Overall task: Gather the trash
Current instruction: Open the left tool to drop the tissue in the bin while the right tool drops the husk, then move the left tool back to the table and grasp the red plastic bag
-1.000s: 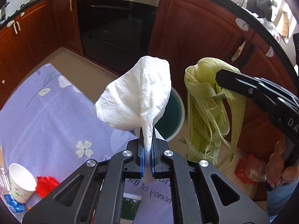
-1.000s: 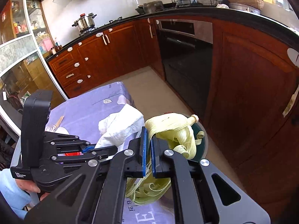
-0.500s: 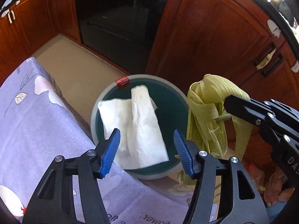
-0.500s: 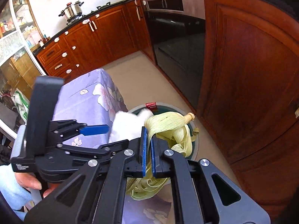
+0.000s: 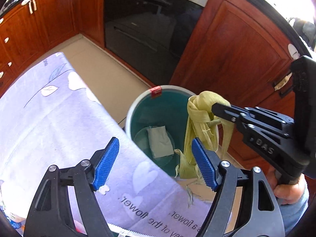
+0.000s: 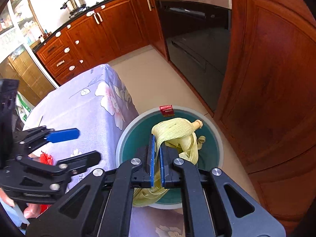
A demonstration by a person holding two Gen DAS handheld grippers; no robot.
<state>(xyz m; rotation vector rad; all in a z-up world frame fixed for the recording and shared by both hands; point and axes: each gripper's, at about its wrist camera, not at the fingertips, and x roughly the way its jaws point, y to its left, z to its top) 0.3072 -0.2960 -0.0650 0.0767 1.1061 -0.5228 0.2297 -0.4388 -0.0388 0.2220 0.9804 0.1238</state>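
Observation:
A green bin with a pale rim (image 5: 138, 106) (image 6: 126, 136) stands on the floor beside the table. A white tissue (image 5: 159, 141) lies at its bottom. My left gripper (image 5: 156, 163) is open and empty above the table edge next to the bin; it also shows in the right wrist view (image 6: 73, 146). My right gripper (image 6: 156, 154) is shut on a bundle of pale green corn husks (image 6: 175, 133) and holds it over the bin. In the left wrist view the husks (image 5: 199, 126) hang from the right gripper (image 5: 214, 106) over the bin's right rim.
The table has a lilac floral cloth (image 5: 49, 118) (image 6: 88, 102). Red trash (image 6: 46, 158) lies on it near my left gripper. Wooden cabinets (image 6: 266, 79) and a black oven (image 5: 148, 29) stand close behind the bin. Tiled floor (image 6: 158, 79) lies between.
My left gripper opened and let go of the white tissue, which fell into the bin. The right gripper has moved with the husks over the bin.

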